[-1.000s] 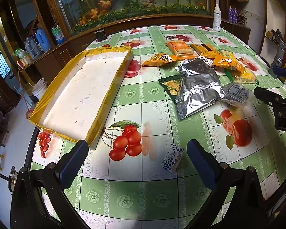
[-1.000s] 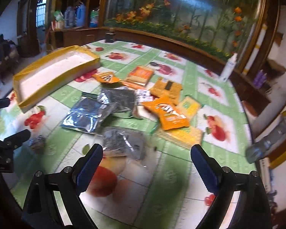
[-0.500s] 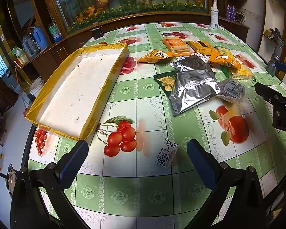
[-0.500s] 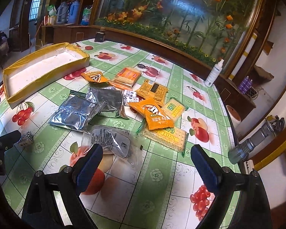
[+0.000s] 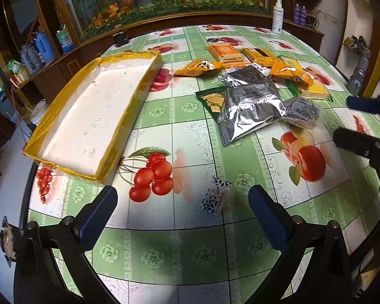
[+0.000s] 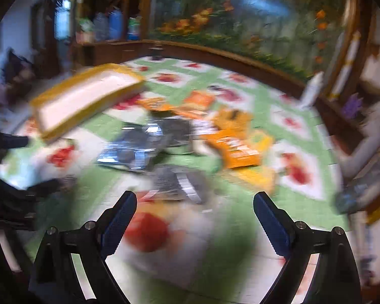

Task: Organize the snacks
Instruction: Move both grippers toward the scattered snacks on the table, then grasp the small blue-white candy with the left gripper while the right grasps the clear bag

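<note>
Lying on the surface (image 5: pixel 190 253): small blue-and-white packet (image 5: pixel 215 200), between the wide-spread fingers of the left tool (image 5: pixel 182 202), untouched. Yellow tray (image 5: pixel 129 106) is seen at 10 o'clock; silver pouch (image 5: pixel 248 103) and orange packets (image 5: pixel 197 67) at 1 o'clock. Right tool (image 6: pixel 195 211) is held wide, gripping nothing; its view is blurred.

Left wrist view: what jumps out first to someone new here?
The long yellow-edged tray lying empty at the left of the fruit-print table. Right of it lies a heap of orange and silver snack packets, and one small blue-and-white packet sits alone between the open left gripper fingers.
</note>
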